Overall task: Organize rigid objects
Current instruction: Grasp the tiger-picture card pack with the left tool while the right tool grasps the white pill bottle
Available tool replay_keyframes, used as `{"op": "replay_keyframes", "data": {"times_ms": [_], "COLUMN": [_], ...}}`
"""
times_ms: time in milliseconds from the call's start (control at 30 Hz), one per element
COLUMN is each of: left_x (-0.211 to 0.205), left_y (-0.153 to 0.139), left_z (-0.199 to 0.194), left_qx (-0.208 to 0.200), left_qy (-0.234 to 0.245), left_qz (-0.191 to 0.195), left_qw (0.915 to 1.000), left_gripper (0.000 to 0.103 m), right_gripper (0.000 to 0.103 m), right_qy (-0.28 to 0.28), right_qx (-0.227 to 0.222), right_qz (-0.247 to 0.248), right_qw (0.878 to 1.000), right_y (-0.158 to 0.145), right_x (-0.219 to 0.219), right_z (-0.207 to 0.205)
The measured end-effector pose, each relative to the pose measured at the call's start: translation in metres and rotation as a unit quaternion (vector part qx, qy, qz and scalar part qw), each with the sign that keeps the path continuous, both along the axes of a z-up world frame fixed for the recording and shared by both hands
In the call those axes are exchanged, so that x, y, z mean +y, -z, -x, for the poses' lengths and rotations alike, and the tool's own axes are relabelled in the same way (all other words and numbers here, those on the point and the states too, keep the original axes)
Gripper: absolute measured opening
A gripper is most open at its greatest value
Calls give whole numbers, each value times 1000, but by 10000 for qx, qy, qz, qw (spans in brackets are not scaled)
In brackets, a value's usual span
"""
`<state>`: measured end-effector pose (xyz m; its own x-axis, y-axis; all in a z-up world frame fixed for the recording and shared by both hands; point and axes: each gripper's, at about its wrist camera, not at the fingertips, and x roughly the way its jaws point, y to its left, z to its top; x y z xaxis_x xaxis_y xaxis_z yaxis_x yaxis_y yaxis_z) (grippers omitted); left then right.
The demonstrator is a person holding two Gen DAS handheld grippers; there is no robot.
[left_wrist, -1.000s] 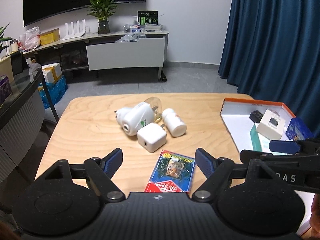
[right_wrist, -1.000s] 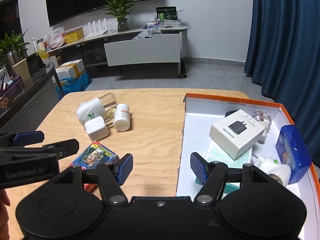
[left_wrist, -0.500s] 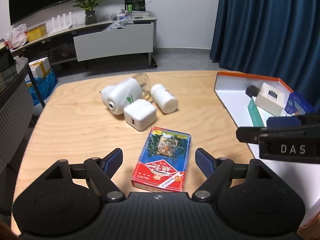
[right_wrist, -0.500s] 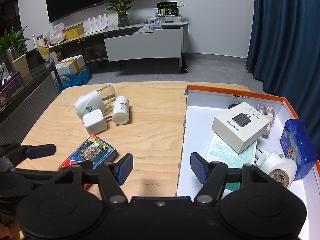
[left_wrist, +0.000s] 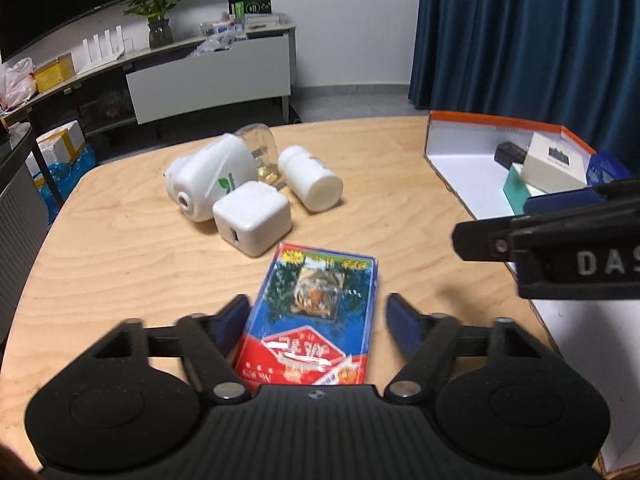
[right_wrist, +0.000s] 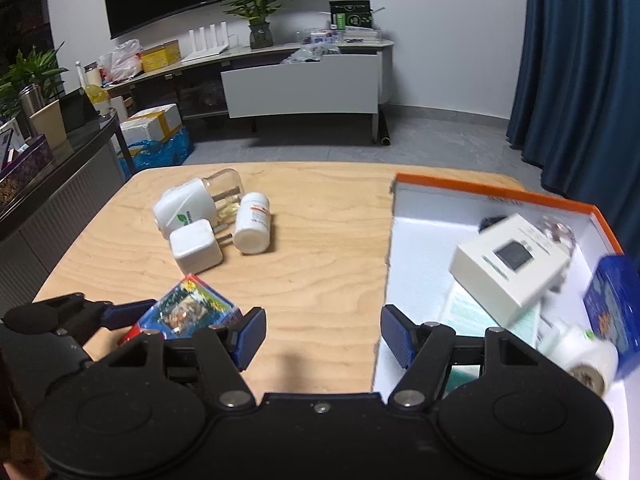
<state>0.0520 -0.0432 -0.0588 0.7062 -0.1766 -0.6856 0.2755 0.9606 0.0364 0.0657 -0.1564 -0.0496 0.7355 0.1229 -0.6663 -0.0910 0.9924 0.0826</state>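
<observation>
Two grippers are over one wooden table (left_wrist: 120, 248), which fills the middle of both views. An orange-edged box (right_wrist: 496, 192) with a white inside lies at the right side of the frame; in it are a white carton (right_wrist: 510, 264), a blue box (right_wrist: 612, 300) and a white plug device (right_wrist: 588, 356), a little blurred.

In the left wrist view, the left gripper (left_wrist: 318, 314) has its jaws wide apart, one on each side of the card pack (left_wrist: 316, 316), which lies flat on the table at lower centre. I cannot tell if the fingers touch it.

Beyond the pack, at centre, a white plug-in device (left_wrist: 212, 182), a white charger cube (left_wrist: 252, 222) and a white bottle (left_wrist: 310, 178) lie close together.

The right gripper (right_wrist: 322, 338) is also spread open with nothing between its fingers, at the lower centre of its view, over the edge of the box.
</observation>
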Motion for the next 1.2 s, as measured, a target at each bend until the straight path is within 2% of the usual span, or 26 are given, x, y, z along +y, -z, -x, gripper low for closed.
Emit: {"op": "replay_keyframes", "data": {"times_ms": [67, 267, 433, 600, 733, 933, 967, 1000, 1067, 1133, 1200], "left_x": [2, 15, 30, 43, 47, 50, 50, 51, 52, 51, 57], "left_y": [-2, -6, -13, -17, -20, -23, -24, -25, -25, -16, -18], "left_z": [-2, 4, 6, -2, -10, -9, -9, -11, -13, -18, -16], "left_qx": [-8, -13, -130, -158, -186, -305, -321, -332, -361, -245, -291], "left_qy": [18, -154, -460, -728, -853, -891, -906, -911, -860, -847, -804], "left_qz": [86, 298, 332, 380, 438, 525, 524, 521, 616, 424, 516], "left_qw": [10000, 9994, 9983, 9965, 9952, 9942, 9940, 9939, 9937, 9952, 9950], "left_gripper": [60, 60, 60, 60, 60, 60, 44, 35, 34, 30, 31], "right_gripper": [77, 77, 77, 71, 71, 77, 77, 77, 79, 78, 78], "right_qy": [-36, -130, -191, -307, -365, -270, -269, -273, -235, -175, -133], "right_qx": [11, 63, 189, 342, 286, 274, 303, 312, 307, 414, 412], "right_qz": [1, -162, -271, -298, -212, -519, -565, -573, -562, -586, -531], "right_qw": [10000, 9998, 9993, 9985, 9987, 9979, 9976, 9975, 9977, 9973, 9977], "right_y": [0, 1, 6, 15, 16, 9, 10, 12, 15, 20, 23], "right_x": [3, 12, 21, 35, 45, 46, 47, 48, 50, 52, 55], "right_z": [-9, -46, -84, -112, -120, -131, -133, -136, -140, -146, -149]}}
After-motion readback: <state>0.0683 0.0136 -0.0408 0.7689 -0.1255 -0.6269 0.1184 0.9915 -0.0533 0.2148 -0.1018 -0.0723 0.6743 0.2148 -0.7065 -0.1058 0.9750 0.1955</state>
